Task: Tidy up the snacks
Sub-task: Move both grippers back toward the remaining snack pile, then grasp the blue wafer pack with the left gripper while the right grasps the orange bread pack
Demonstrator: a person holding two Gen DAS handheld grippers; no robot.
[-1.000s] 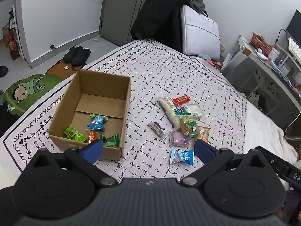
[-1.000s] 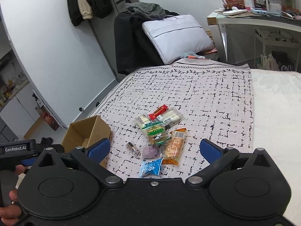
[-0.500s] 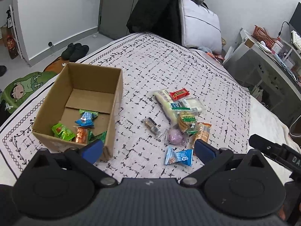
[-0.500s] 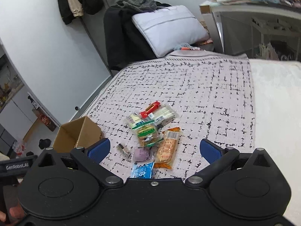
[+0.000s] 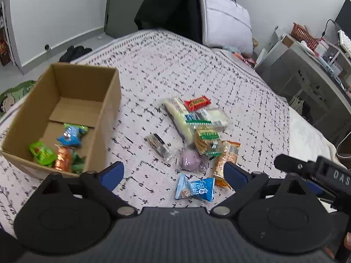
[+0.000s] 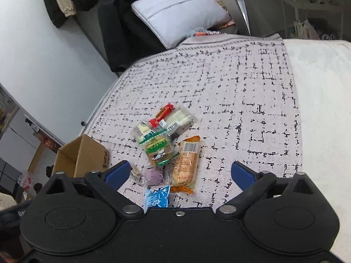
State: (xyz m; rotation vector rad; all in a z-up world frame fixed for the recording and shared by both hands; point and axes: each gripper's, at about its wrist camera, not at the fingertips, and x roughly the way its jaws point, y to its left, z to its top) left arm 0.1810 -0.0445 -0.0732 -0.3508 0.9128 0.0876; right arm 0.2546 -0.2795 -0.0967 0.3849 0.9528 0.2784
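Left wrist view: the left gripper [image 5: 173,173] is held with its blue fingers [image 5: 111,173] spread wide and nothing between them; no snack is touched. It is poised above a patterned blanket [image 5: 219,83], on which a cardboard box [image 5: 105,118] stands open-topped. Inside the box, at its near end, a blue packet [image 5: 73,134], a green packet [image 5: 41,153] and an orange one [image 5: 63,159] are seen lying together. To the right of the box, well apart from it, a loose pile of snacks is spread: a red bar [image 5: 196,103] farthest from the box's near corner, a white pack [image 5: 179,118] beside it, green-striped crackers [image 5: 207,141], a purple ball [image 5: 189,160], a small dark bar [image 5: 159,145] nearest the box, an orange pack [image 5: 226,160], and a blue pouch [image 5: 195,188] closest to the gripper. Part of the other tool's black body is seen at the right edge.

In the right wrist view, the right gripper [image 6: 181,175] is likewise opened wide and empty, held over the pile; the pouch [image 6: 156,198] lies just below the gap between its fingers, partly hidden by the tool body. The box [image 6: 81,157] is seen left of the pile, behind the left finger [image 6: 116,174]. A pillow [image 6: 177,11] is propped far beyond the box.
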